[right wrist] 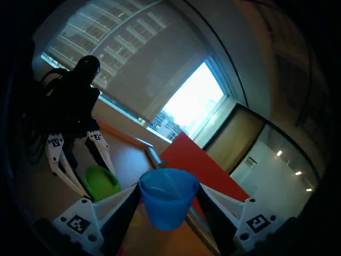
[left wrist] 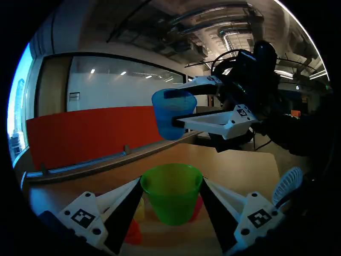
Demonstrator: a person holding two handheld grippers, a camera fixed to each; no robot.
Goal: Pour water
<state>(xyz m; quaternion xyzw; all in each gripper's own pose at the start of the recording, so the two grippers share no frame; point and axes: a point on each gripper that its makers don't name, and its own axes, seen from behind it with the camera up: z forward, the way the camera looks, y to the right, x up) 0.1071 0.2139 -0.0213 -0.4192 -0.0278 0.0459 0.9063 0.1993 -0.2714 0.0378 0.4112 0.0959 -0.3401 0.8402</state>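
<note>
My left gripper (left wrist: pixel 171 200) is shut on a green cup (left wrist: pixel 171 197), held upright just above the wooden table (left wrist: pixel 238 164). Farther off and higher, my right gripper (left wrist: pixel 174 106) holds a blue cup (left wrist: pixel 172 113) upright in the air above the table's far side. In the right gripper view the right gripper (right wrist: pixel 169 200) is shut on the blue cup (right wrist: pixel 168 196), with what looks like water inside. The view is tilted there, and the green cup (right wrist: pixel 101 182) sits lower left between the left gripper's (right wrist: pixel 98 179) white fingers (right wrist: pixel 59 164).
A red partition (left wrist: pixel 89 132) and a glass wall run behind the table. A small white fan (left wrist: pixel 286 185) stands at the table's right edge. Red and yellow things (left wrist: pixel 138 213) lie on the table under the green cup. A bright window (right wrist: pixel 192 102) shows in the right gripper view.
</note>
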